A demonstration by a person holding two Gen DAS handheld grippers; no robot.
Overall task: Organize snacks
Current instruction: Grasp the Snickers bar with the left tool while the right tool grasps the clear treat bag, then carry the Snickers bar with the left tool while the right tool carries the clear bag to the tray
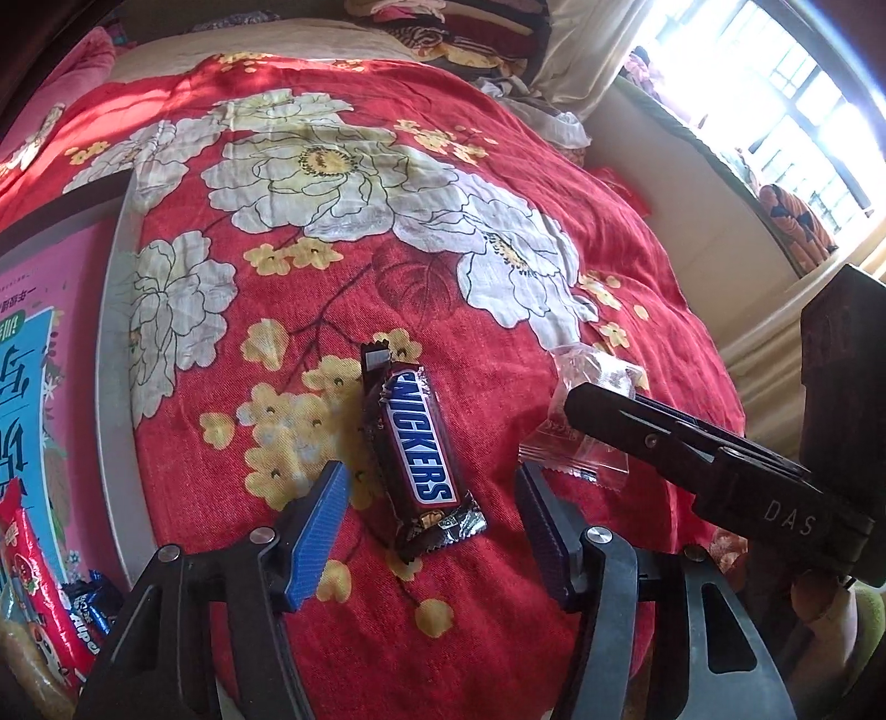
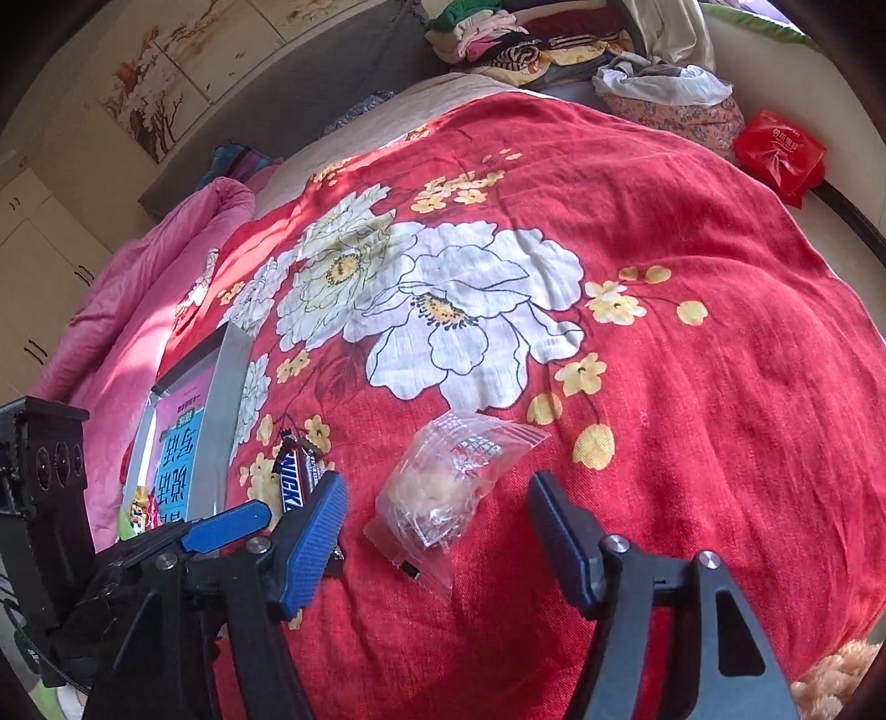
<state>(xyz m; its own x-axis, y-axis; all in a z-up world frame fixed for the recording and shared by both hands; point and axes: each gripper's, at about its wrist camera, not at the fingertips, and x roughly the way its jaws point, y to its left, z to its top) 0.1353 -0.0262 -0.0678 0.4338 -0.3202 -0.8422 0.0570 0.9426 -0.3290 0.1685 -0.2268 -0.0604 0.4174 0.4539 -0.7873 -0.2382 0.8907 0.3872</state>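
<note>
we count two loose snacks on the red floral bedspread [image 1: 498, 138]: one snickers bar [image 1: 418, 448] and one clear snack packet [image 2: 443, 487] with pale pieces inside. the left gripper [image 1: 432, 487] is spread wide, nothing held; the snickers bar lies flat on the cloth between its two blue-padded fingers, touching neither that we can see. the right gripper [image 2: 437, 509] is likewise released, its fingers standing to either side of the clear snack packet, which rests on the bedspread apart from both pads. one grey-rimmed tray [image 1: 113, 343] sits at the left of the bed. the left wrist view shows inside the tray's near corner: one red snack bag [image 1: 41, 598] and one small blue wrapper [image 1: 94, 606], on a pink and blue printed liner; the right wrist view hides these behind the left gripper's body. the right wrist view alone shows one red packet [image 2: 778, 155] at the far edge of the bed, a pile of folded clothes [image 2: 531, 44], and a pink quilt [image 2: 138, 288]. the left wrist view alone shows the window [image 1: 775, 83].
</note>
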